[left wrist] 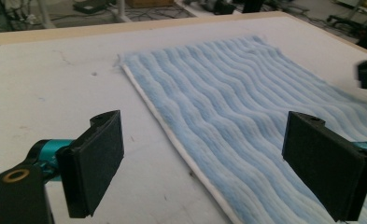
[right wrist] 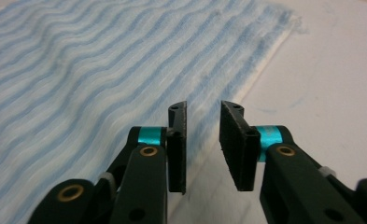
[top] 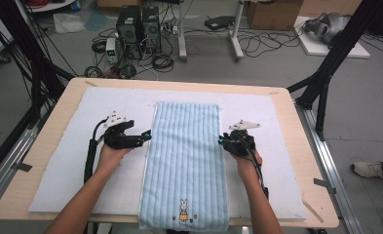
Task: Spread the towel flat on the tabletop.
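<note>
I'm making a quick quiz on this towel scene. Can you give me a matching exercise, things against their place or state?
Things:
1. left gripper
2. right gripper
3. towel
4. rabbit picture

Place or state:
A. lies flat, one end hanging over the near table edge
B. jaws wide apart, at the towel's left edge
C. on the towel's near end
D. jaws narrowly apart, at the towel's right edge

Pairs: 1-B, 2-D, 3-A, 4-C

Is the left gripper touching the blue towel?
Apart. In the left gripper view, the left gripper has its jaws wide open, above the blue towel edge, pressing on nothing.
</note>
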